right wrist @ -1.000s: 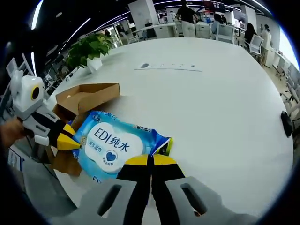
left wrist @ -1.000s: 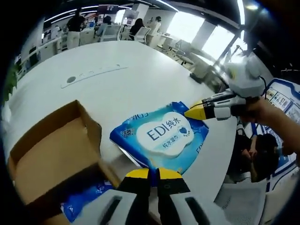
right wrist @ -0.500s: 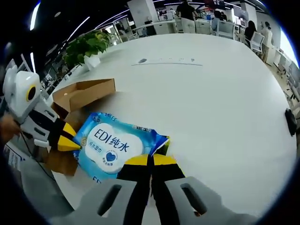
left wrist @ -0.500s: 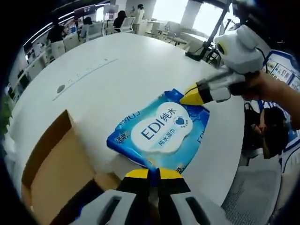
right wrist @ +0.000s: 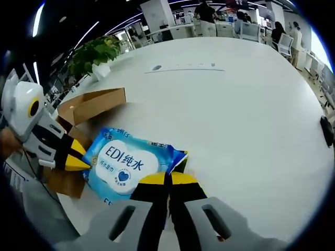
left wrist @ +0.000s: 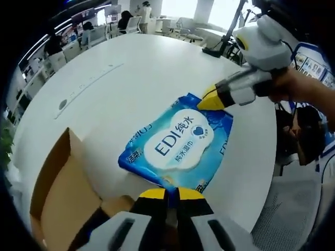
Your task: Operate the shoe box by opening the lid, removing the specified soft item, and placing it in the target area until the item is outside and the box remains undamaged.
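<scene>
A blue wet-wipes pack (left wrist: 178,144) with a white label reading "EDI" hangs stretched between both grippers, low over the white table (left wrist: 131,63). My left gripper (left wrist: 166,194) is shut on its near edge. My right gripper (left wrist: 211,102), yellow-tipped, comes in from the right and is shut on the far corner. In the right gripper view the pack (right wrist: 125,164) lies ahead, my right gripper (right wrist: 167,179) pinches its corner, and my left gripper (right wrist: 81,163) holds the opposite side. The open brown shoe box (left wrist: 57,188) (right wrist: 89,107) stands beside the pack.
A long grey strip (right wrist: 183,68) lies across the table's middle. A potted plant (right wrist: 97,52) stands at the far edge. The table's rim runs close behind the pack, with a person's hand (left wrist: 301,91) beyond it. Desks, chairs and people fill the background.
Both grippers keep their hold on the pack. The pack has drifted a little away from the box; the left view has swung so less of the box shows.
</scene>
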Tool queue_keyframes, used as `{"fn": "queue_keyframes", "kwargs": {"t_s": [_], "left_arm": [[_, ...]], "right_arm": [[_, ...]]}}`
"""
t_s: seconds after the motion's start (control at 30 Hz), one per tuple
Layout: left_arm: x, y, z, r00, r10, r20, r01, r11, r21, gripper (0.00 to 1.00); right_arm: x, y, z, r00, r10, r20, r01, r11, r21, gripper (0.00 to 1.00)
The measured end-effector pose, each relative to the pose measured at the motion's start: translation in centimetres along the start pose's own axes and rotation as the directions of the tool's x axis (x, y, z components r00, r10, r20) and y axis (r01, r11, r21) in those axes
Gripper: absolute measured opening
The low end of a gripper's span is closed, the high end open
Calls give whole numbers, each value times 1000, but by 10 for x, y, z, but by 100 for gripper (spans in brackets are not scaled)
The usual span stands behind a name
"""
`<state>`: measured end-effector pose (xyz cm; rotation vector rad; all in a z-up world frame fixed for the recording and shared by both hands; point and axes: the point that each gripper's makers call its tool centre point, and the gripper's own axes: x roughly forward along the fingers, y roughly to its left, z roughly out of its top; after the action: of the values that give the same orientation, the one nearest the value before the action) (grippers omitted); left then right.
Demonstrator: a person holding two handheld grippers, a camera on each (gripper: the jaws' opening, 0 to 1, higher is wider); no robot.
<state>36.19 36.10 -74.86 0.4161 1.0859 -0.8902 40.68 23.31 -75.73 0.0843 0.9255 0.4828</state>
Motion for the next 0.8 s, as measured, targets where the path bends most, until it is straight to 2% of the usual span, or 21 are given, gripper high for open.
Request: {"fn": "queue_keyframes", "kwargs": {"t_s": [0.27, 0.43, 0.8], "left_arm": [[-2, -3, -3, 1000, 8, -9, -8, 1000, 26, 8], [-6, -3, -4, 1000, 22, -2, -22, 999, 49, 11], [-23, -8, 4, 997, 7, 74, -8, 1000, 12, 23]], "right_arm": [[-1, 0, 0, 1000, -14, 19, 14, 1000, -7, 2], [-3, -1, 0, 999, -32, 26, 33, 999, -40, 5], [-18, 3, 6, 999, -27, 41, 30, 996, -85, 13]]}}
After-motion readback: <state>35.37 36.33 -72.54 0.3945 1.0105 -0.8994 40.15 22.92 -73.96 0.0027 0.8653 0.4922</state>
